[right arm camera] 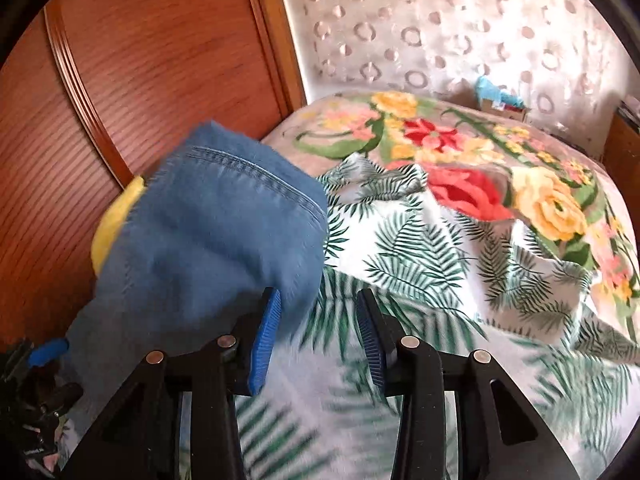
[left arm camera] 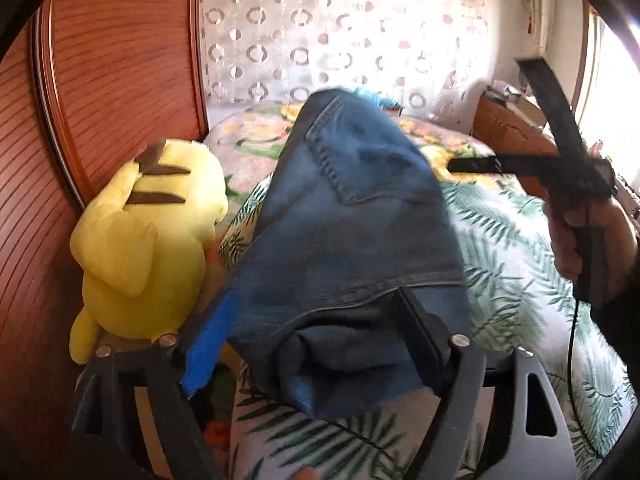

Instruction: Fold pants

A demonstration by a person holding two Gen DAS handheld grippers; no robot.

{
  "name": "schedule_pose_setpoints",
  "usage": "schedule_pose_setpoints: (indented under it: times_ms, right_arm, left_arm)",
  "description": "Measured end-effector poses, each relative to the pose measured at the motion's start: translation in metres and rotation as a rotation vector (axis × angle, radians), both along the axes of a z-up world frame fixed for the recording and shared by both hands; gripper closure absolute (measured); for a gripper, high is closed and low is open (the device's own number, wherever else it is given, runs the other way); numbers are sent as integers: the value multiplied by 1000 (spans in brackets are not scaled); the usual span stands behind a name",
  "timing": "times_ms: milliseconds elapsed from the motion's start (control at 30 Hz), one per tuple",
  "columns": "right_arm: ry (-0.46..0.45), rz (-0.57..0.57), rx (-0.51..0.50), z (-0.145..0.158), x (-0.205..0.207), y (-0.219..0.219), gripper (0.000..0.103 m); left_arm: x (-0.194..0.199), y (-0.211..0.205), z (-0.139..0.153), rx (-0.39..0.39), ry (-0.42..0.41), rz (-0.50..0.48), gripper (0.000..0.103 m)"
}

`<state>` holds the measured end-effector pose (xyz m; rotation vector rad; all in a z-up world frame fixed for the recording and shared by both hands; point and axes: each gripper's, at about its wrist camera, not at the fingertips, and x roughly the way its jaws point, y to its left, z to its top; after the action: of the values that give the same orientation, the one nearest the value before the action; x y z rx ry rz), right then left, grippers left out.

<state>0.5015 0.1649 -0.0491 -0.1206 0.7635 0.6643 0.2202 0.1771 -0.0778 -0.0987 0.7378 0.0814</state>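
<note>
We see the wide bed with its white palm-leaf sheet point(right arm camera: 460, 264) over a flowered plush blanket point(right arm camera: 532, 200), and on it, toward the wooden wardrobe door point(right arm camera: 168, 64), the folded blue denim pants point(left arm camera: 352, 224), bunched into a thick bundle just beside a yellow plush toy point(left arm camera: 148, 236).

In our judgement the pants are fairly heavy, soft but with stiff seams and waistband, not slippery and in no way fragile; they will sag and slump when lifted by one point. We would take hold at the seamed edge or the waistband, where the layers are thick, with one gripper at each corner.

The left gripper point(left arm camera: 316, 340) stands wide open, its fingers either side of the near end of the bundle; the pads do not seem to press it. The right gripper point(right arm camera: 318, 340) is partly open with nothing between its blue pads point(right arm camera: 266, 340); the left pad sits right at the cloth's edge.

At the bed's far end lies a small open cardboard box point(right arm camera: 504, 106) with something turquoise in it; what, we cannot tell.
</note>
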Motion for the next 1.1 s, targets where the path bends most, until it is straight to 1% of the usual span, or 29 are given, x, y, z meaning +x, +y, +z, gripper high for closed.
schedule_pose_setpoints:
  times_ms: [133,233,433,467,500,567,700,767,833,1000,1100]
  right_arm:
    - [-62,-14,40,12,-53,-47,62]
    - [-101,-23,51,15,-87,-82,62]
    - [-153,-54,59,11,-135,-133,62]
    - [-164,-59,61,18,-148,-140,62]
    - [-178,-68,63,19,-157,-150,62]
    - [-200,-85,76,31,-186,-162,62]
    - [-243,-131,85,37,-224,-189,62]
    - [-261,-158,89,37,-240,-200,58]
    - [-280,-180,99,36,-255,-212,52]
    - [-313,-214,115,41,-298,-224,49]
    - [-331,-241,104,44,-321,-227,45]
  left_arm:
    - [-13,-19,19,8,-42,-26,19]
    - [-24,-36,34,25,-82,-53,16]
    - [-49,-76,64,67,-155,-100,14]
    - [-54,-82,70,74,-169,-104,14]
    - [-58,-87,74,80,-177,-110,13]
    - [-67,-98,82,92,-198,-122,13]
    - [-86,-118,97,90,-236,-152,13]
    - [-95,-129,103,85,-251,-167,13]
    - [-103,-141,108,82,-247,-188,13]
    - [-122,-169,114,101,-263,-205,13]
    - [-130,-182,116,89,-264,-221,13]
